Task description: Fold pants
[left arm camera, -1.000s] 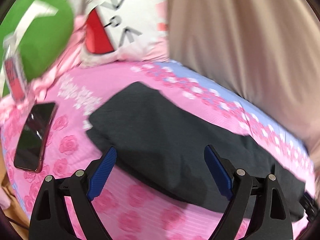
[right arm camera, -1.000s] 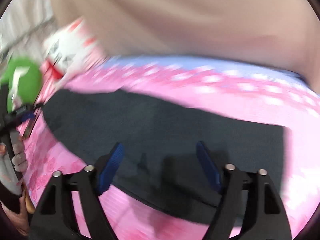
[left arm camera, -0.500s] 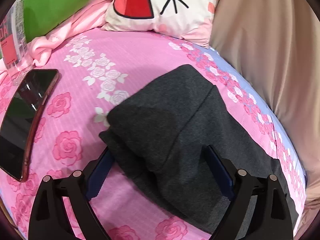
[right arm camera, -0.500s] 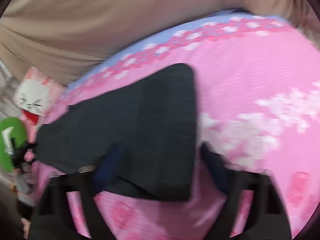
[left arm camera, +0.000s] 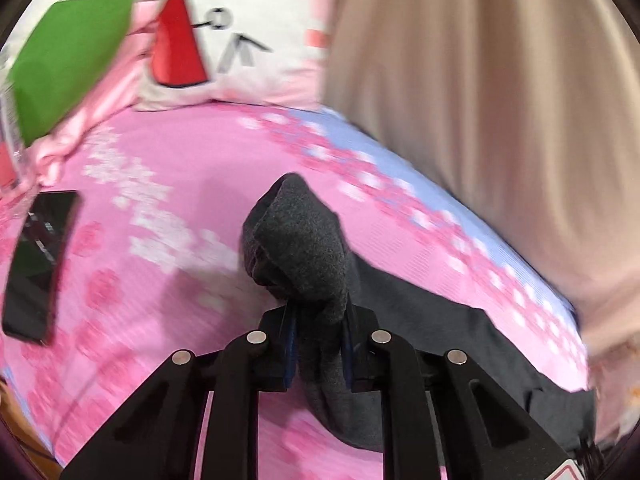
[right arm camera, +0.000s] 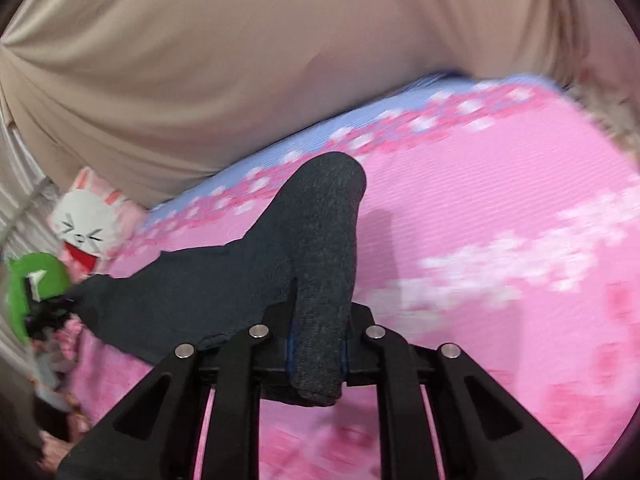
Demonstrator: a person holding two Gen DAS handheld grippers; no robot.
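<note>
The dark grey pants (left arm camera: 420,312) lie on a pink flowered bedsheet (left arm camera: 192,184). My left gripper (left arm camera: 318,340) is shut on one end of the pants; the pinched cloth bunches up in front of the jaws. My right gripper (right arm camera: 318,344) is shut on the other end of the pants (right arm camera: 320,240), which stands up in a fold, while the rest trails left across the sheet (right arm camera: 480,200). The blue finger pads are mostly hidden by cloth.
A black phone (left arm camera: 38,264) lies on the sheet at the left. A white cartoon pillow (left arm camera: 240,28) and a green cushion (left arm camera: 68,52) sit at the bed's head. A beige curtain (left arm camera: 500,100) hangs along the far side; it also shows in the right wrist view (right arm camera: 240,60).
Both grippers were open over the flat pants a second ago. Both have since closed on the ends of the pants and lifted the cloth into bunched folds.
</note>
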